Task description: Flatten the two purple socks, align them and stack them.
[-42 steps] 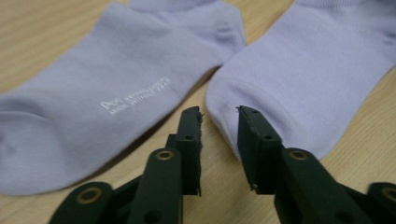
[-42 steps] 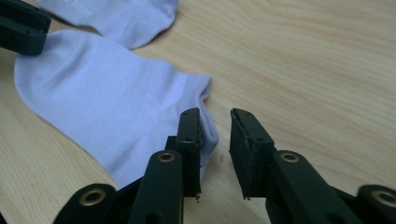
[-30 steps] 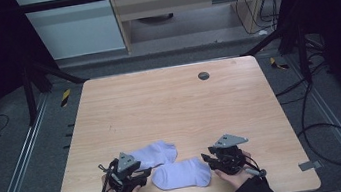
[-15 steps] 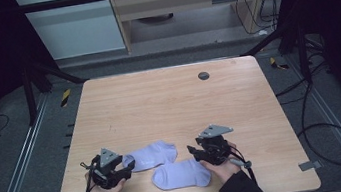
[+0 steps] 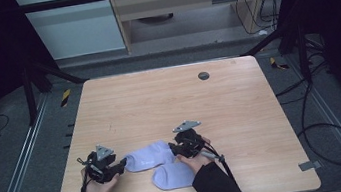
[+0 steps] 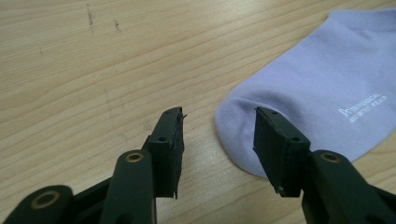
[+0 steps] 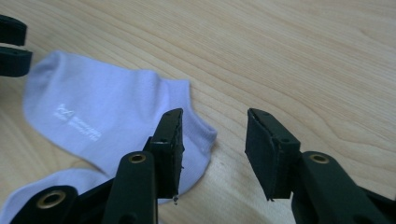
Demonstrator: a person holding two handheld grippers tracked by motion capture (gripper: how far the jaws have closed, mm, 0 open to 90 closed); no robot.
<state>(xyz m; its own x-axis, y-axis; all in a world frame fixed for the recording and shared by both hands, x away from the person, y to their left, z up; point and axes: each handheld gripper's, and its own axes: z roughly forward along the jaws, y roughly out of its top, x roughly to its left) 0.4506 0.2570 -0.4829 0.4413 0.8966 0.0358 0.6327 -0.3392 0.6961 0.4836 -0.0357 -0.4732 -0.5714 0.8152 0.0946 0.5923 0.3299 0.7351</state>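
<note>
Two lavender ankle socks lie near the front edge of the wooden table (image 5: 169, 101). The upper sock (image 5: 148, 157) overlaps the lower sock (image 5: 172, 175). My left gripper (image 5: 122, 162) sits at the upper sock's toe and is open, its jaws having just closed a little. In the left gripper view, the left gripper (image 6: 218, 114) has the toe of the sock (image 6: 317, 93) by its right jaw, unpinched. My right gripper (image 5: 173, 150) is open at the cuff end, its jaws slightly wider than before. In the right gripper view, the right gripper (image 7: 214, 116) has the cuff corner of the upper sock (image 7: 107, 116) under its left jaw.
A dark round grommet (image 5: 203, 75) is set in the table's far side. Cables (image 5: 311, 106) trail on the floor at the right. The person's forearms come in over the front edge. The left gripper's jaws (image 7: 11, 46) show at the right gripper view's left edge.
The left hand has slid left, off the sock to its toe. The right hand has moved left and a little farther away, from the lower sock to the upper sock's cuff. Both socks lie as before.
</note>
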